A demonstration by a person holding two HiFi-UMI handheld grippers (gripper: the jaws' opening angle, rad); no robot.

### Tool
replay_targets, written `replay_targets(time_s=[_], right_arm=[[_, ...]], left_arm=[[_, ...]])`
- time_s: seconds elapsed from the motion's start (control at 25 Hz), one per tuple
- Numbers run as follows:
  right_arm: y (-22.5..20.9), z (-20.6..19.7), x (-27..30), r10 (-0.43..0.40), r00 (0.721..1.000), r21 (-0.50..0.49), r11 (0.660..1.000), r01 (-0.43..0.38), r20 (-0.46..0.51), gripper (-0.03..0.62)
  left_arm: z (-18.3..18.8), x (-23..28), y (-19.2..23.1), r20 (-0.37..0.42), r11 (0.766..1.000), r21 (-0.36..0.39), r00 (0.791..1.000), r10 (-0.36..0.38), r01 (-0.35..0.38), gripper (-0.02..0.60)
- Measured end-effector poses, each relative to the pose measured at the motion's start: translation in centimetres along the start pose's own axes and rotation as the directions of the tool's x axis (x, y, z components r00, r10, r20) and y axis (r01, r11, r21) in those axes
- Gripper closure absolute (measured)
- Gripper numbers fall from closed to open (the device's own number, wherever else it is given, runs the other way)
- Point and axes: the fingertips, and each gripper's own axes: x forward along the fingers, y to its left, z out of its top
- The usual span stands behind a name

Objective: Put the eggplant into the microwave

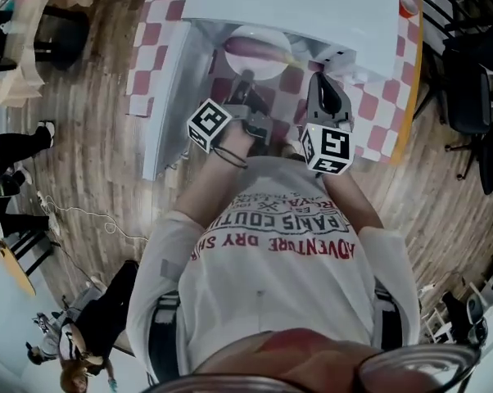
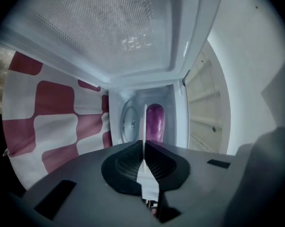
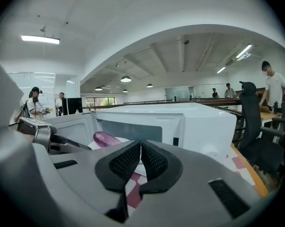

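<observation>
On the bench (image 1: pixel 152 35), which wears a red-and-white chequered cloth, stands a white microwave (image 1: pixel 312 6) with its door (image 1: pixel 169 97) swung wide open to the left in the head view. The person stands close in front of it with both grippers held out toward the opening. The left gripper (image 1: pixel 246 79) is turned on its side and reaches to the mouth of the oven; its jaws are nearly together and pinch the thin rim of a white plate (image 1: pixel 267 67), which the left gripper view shows edge-on between the pads. The right gripper (image 1: pixel 316 76) is held just beside it, apart from the plate, and in the right gripper view its jaws stand closed with nothing between them. The purple eggplant (image 1: pixel 255 49) lies lengthwise on the plate, at the opening of the microwave and just beyond the left gripper's tips. From these angles the plate seems to sit at the threshold of the cavity; whether it rests fully inside cannot be told.
</observation>
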Motion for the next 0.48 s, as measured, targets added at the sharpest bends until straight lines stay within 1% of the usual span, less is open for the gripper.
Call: replay_targets(time_s=[0.2, 0.48], right_arm=[[0.2, -2.9, 1.5, -0.045, 0.997, 0.006, 0.999, 0.045, -0.063, 0.568], [0.3, -4.8, 4.1, -0.083, 0.991, 0.009, 0.996, 0.084, -0.105, 0.568]], left_arm=[[0.1, 2.3, 2.9, -0.056, 0.998, -0.005, 0.996, 0.067, -0.067, 0.546], [1.5, 6.6, 4.3, -0.074, 0.997, 0.011, 0.994, 0.082, -0.081, 0.546]])
